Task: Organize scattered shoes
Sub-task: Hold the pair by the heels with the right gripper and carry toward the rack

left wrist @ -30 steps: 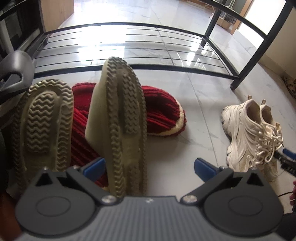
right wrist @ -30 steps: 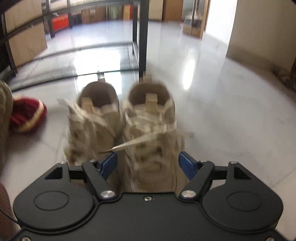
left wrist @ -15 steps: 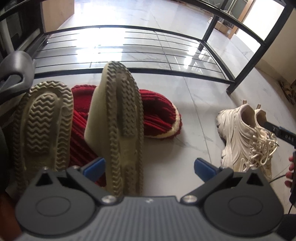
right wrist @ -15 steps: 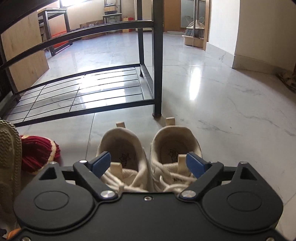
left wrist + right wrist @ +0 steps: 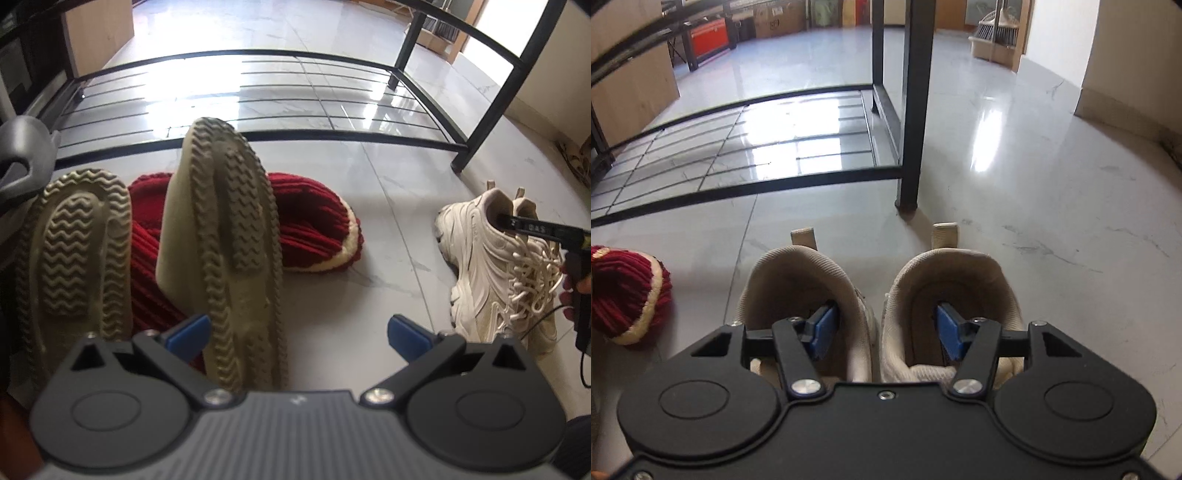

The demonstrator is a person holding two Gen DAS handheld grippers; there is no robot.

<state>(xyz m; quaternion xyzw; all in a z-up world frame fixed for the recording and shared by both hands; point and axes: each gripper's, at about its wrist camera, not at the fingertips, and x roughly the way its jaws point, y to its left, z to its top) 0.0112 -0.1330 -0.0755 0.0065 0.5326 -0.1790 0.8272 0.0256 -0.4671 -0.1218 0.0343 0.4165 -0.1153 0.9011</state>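
On the floor, right hand-held gripper [image 5: 882,326] spread wide, one finger inside each cream sneaker [image 5: 809,291]. Left hand-held gripper [image 5: 298,328] gapes open too, upturned slipper sole [image 5: 229,236] at 11 o'clock.

Shoe count on the floor: six shoes, three kinds

Two cream sneakers [image 5: 491,266] stand as a pair at 3 o'clock in the left wrist view; two red knit slippers [image 5: 314,229] lie at 12 o'clock; two tan treaded soles [image 5: 229,258] turned upward sit at 10 o'clock. One black metal rack [image 5: 332,96] stands beyond them.
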